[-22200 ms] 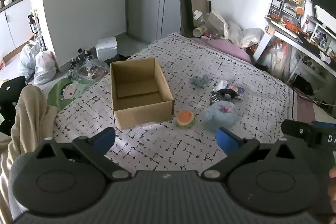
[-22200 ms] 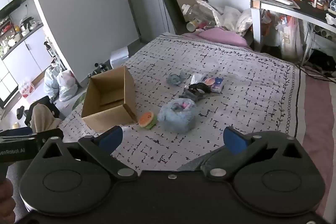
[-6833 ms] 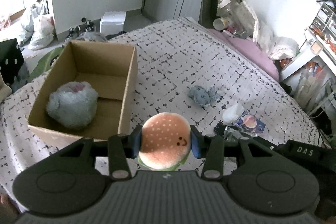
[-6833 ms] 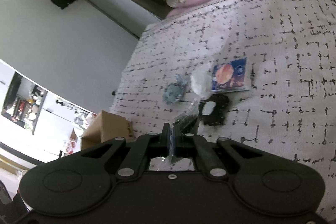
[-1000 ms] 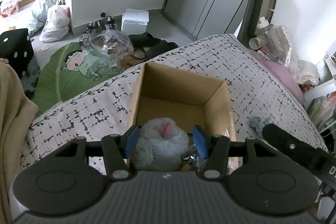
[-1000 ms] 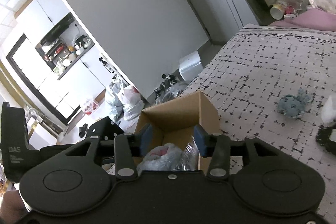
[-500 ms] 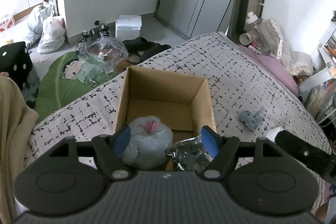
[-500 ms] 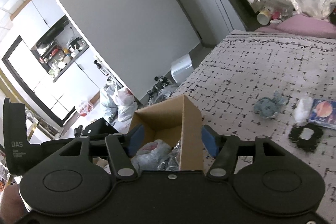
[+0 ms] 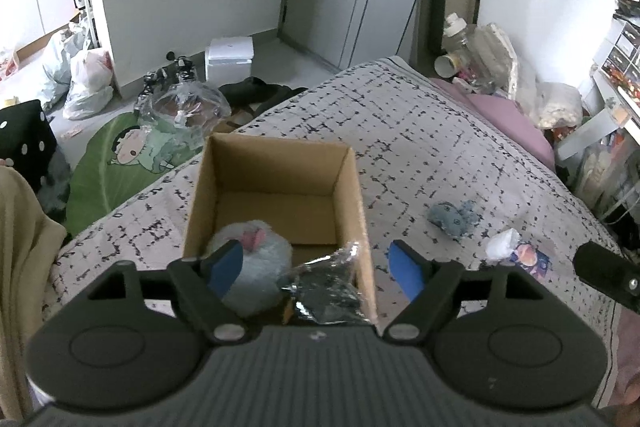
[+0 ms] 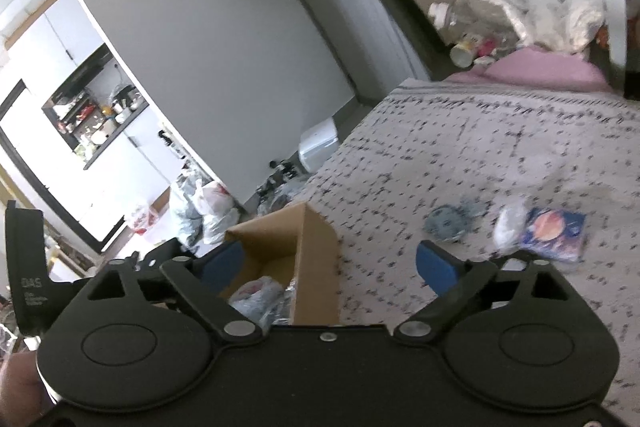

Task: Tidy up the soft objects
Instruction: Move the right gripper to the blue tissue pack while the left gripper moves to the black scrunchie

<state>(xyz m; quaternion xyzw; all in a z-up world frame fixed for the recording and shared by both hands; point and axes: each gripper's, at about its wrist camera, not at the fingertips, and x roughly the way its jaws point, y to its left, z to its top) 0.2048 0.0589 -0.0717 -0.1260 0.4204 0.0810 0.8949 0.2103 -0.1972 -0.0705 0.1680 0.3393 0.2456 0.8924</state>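
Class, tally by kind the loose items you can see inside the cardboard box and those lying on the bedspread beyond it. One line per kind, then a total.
Plush toys: 2, a fluffy one in the box, a small blue one on the bedspread
Crinkly plastic bags: 1, in the box
White wads: 1
Printed packets: 1
Total: 5

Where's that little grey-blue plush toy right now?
The plush toy lies on the bedspread, right of the cardboard box in the left wrist view, with a white wad just beyond it toward the right.

Both claws newly empty, opening
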